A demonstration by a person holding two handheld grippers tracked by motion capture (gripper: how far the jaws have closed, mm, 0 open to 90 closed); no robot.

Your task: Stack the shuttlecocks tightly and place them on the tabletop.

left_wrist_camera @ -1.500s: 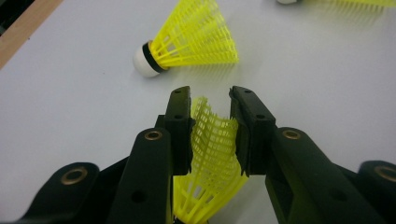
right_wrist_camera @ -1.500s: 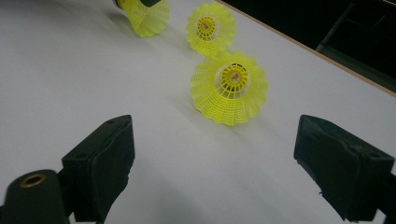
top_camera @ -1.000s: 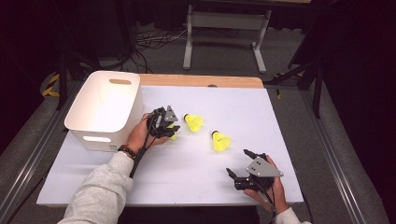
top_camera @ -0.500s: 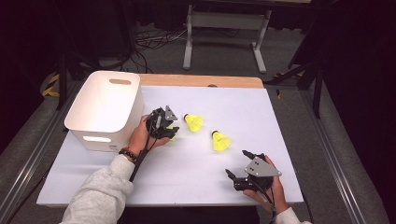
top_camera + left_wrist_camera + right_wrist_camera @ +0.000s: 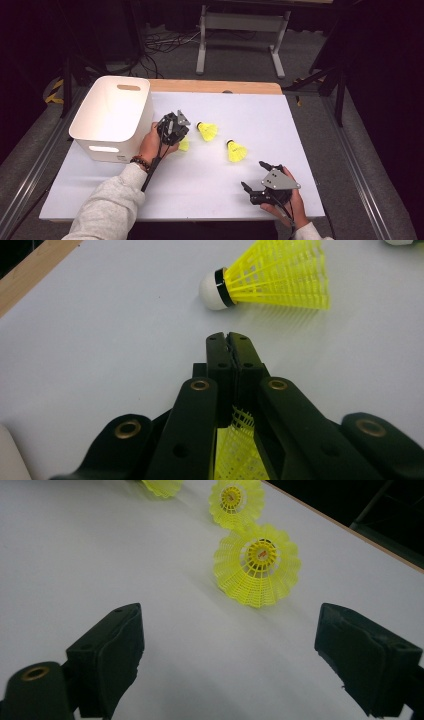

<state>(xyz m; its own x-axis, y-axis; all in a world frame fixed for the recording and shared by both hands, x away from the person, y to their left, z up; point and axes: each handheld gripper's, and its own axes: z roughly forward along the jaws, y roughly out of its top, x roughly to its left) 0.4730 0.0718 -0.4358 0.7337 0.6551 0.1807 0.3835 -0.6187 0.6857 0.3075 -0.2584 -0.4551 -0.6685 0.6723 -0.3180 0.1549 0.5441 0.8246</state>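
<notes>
left gripper (image 5: 176, 131) has lifted its yellow shuttlecock (image 5: 184, 145).

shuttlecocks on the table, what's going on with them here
A person is working with a gripper in each hand at a white table. The left gripper is shut on a yellow shuttlecock, held beside the white bin. Two more shuttlecocks lie loose on the table: the middle one just beyond the left gripper, the other nearer the right gripper, which is open and aimed at it without touching.
</notes>
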